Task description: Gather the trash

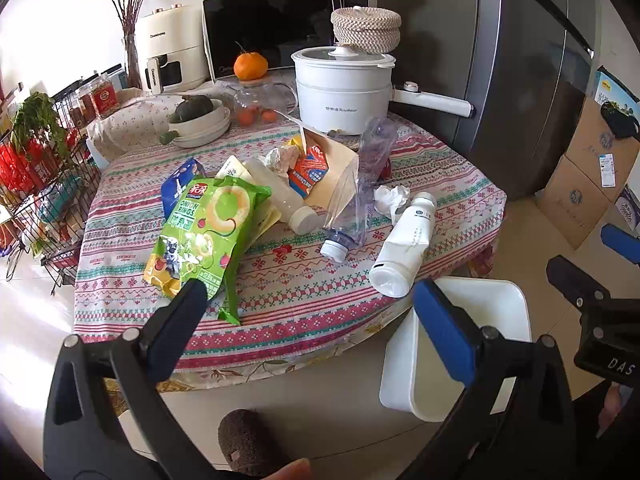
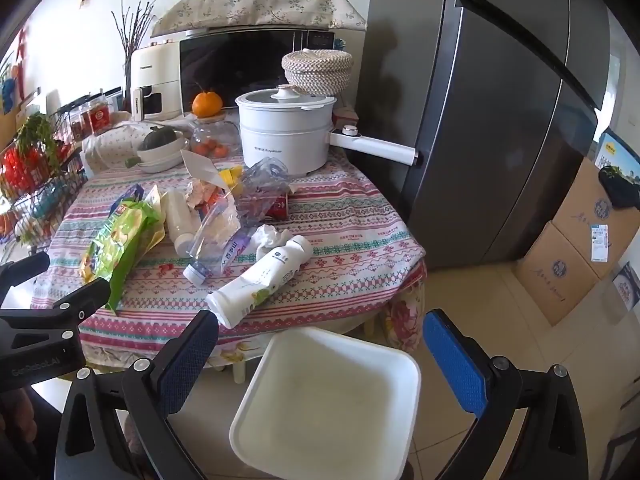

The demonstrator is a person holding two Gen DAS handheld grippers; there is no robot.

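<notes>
Trash lies on the table: a green onion-rings bag (image 1: 204, 232) (image 2: 120, 240), a white yogurt bottle (image 1: 404, 252) (image 2: 260, 280) near the front edge, a crushed clear bottle (image 1: 356, 204) (image 2: 224, 240), a milky bottle (image 1: 280, 196) (image 2: 178, 216), crumpled tissue (image 1: 390, 196) (image 2: 270, 236) and wrappers on a paper bag (image 1: 332, 168). A white bin (image 1: 480, 340) (image 2: 332, 400) stands on the floor below the table edge. My left gripper (image 1: 308, 320) is open and empty in front of the table. My right gripper (image 2: 320, 344) is open and empty above the bin.
A white electric pot (image 1: 344, 88) (image 2: 288, 136), a glass jug with an orange (image 1: 256, 96), stacked bowls (image 1: 200, 124), a microwave (image 1: 280, 28) and an air fryer (image 1: 168, 48) stand at the back. A wire rack (image 1: 40, 184) is at left. A fridge (image 2: 500, 120) and cardboard boxes (image 2: 576, 248) are at right.
</notes>
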